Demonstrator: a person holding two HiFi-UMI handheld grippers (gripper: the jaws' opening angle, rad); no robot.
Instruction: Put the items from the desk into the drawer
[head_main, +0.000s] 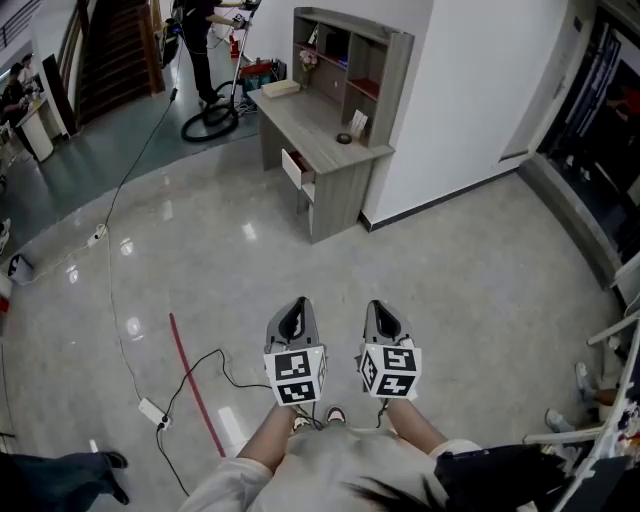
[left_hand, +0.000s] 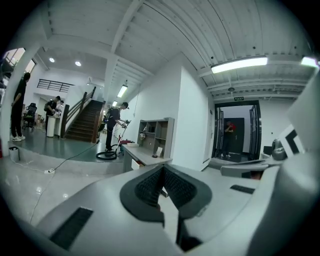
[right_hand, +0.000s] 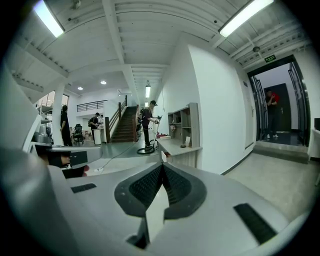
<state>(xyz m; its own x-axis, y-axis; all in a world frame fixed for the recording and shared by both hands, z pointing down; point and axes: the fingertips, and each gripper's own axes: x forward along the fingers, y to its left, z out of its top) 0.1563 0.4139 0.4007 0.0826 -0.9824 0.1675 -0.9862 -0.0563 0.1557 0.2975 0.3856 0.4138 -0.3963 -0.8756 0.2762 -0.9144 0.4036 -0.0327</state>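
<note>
Drawer (head_main: 298, 168): partly pulled out of the front of the surface (head_main: 310, 128), well ahead of both hand-held grippers.

Left hand-held gripper (head_main: 297, 304): jaws closed together, tip to tip, with nothing between them. It points forward, slightly below level.

Right hand-held gripper (head_main: 379, 308): jaws likewise fully closed and empty. It is just beside the left one, not touching it.

Floor (head_main: 460, 270): a black cable (head_main: 200, 372) and a red strip (head_main: 196, 385) lie to the left of the left hand-held gripper.

Items on the surface, all well ahead of the jaws:
- a dark round item (head_main: 344, 138) near the front edge, nearest;
- an upright card (head_main: 358, 122) just behind it;
- a flat pale box (head_main: 281, 88) at the far end.

A shelf unit (head_main: 352, 52) stands along the back of the surface. Beyond its far end, a person (head_main: 200, 40) stands over a coiled hose (head_main: 210, 122).
</note>
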